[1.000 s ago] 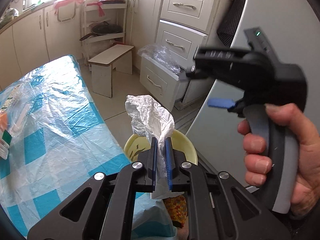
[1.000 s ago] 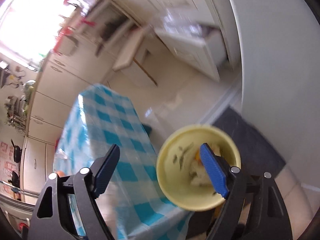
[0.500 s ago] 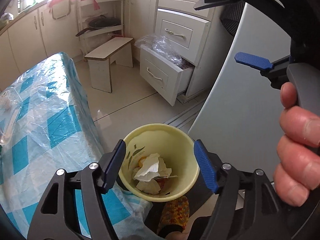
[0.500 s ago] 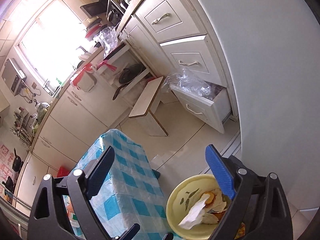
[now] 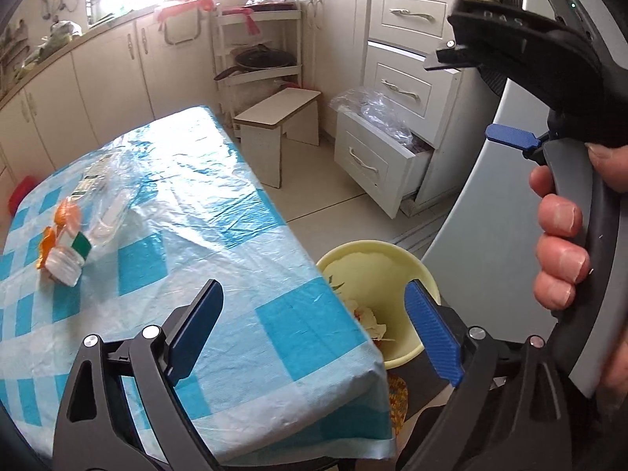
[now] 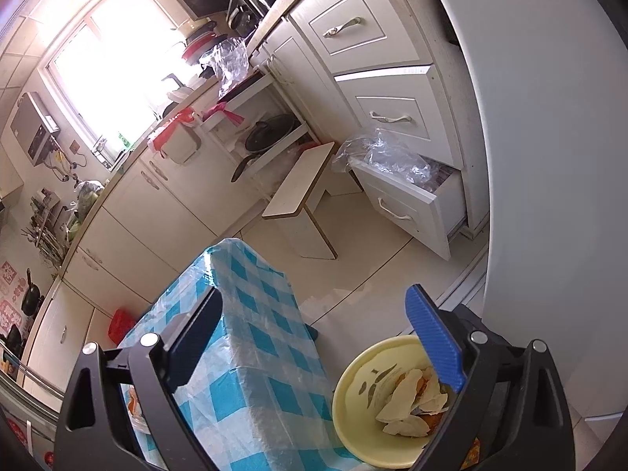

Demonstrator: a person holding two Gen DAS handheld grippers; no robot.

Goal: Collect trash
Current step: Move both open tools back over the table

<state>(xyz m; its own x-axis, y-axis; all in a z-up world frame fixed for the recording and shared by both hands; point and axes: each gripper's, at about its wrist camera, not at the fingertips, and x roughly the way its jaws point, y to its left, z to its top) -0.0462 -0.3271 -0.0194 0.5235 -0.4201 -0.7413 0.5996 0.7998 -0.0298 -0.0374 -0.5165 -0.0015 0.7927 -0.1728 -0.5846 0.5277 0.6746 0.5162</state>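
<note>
Left gripper (image 5: 314, 333) fingers opening wide, empty; right gripper (image 6: 314, 337) wide, empty. Next grab: crumpled clear plastic wrapper (image 5: 84, 227) on checked desk (image 5: 219, 204), bound for round yellow bin (image 6: 353, 392).

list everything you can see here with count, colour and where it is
round plastic bin: 1, pale yellow, on the floor past the table's end
crumpled paper trash: several, white and orange, in the bin
checked plastic tablecloth: 1, blue and white, over the table
clear plastic wrapper: 1, orange and green print, on the cloth
small wooden stool: 1, cream, on the floor
open bottom drawer: 1, white, holding clear plastic
left gripper: 1, black and blue, opening, empty
right gripper: 1, open, empty
hand: 1, holding the right gripper's handle
</note>
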